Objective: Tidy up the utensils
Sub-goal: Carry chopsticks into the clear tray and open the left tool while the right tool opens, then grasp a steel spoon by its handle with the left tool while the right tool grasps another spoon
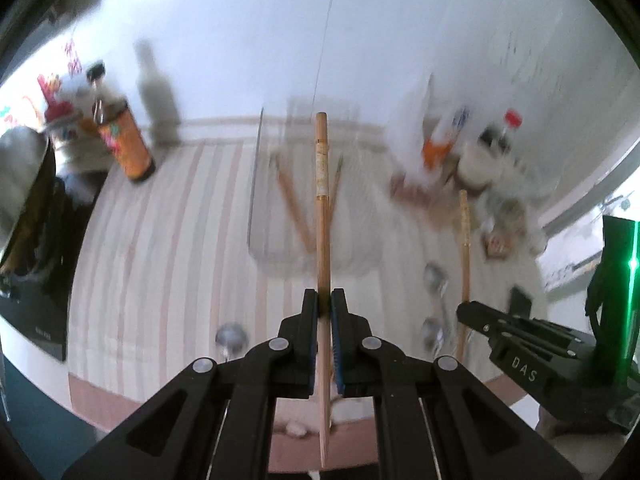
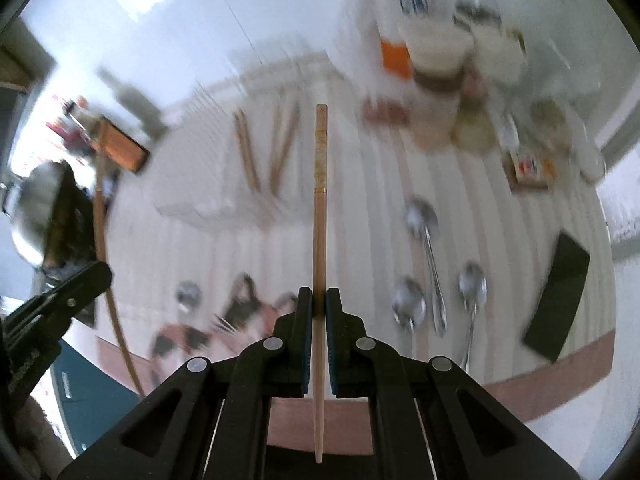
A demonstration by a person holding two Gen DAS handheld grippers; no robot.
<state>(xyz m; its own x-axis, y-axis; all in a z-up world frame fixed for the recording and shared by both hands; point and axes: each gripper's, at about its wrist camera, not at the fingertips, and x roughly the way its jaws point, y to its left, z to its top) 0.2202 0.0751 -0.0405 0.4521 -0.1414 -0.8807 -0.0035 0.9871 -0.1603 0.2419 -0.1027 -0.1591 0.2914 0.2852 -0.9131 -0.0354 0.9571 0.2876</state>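
Each gripper clamps one wooden chopstick. In the left wrist view the left gripper [image 1: 324,300] has its jaws closed tight on the left chopstick [image 1: 322,208], which runs straight forward between the fingers, its thick end pointing out over the clear tray [image 1: 256,200] on the striped tablecloth [image 1: 168,248]. In the right wrist view the right gripper [image 2: 319,300] is likewise closed tight on the right chopstick [image 2: 320,184], whose thick end reaches toward the tray from its right side. Inside the tray lie several loose chopsticks [image 2: 248,152], blurred but angled against one another. To the right of the tray, three metal spoons [image 2: 424,232] lie on the cloth, and beyond them a flat black object [image 2: 560,296] sits near the table edge. Left of the tray stands an orange-labelled bottle [image 1: 128,144]; right of the tray, against the wall, a blurred cluster of jars and bottles [image 2: 436,52] stands.
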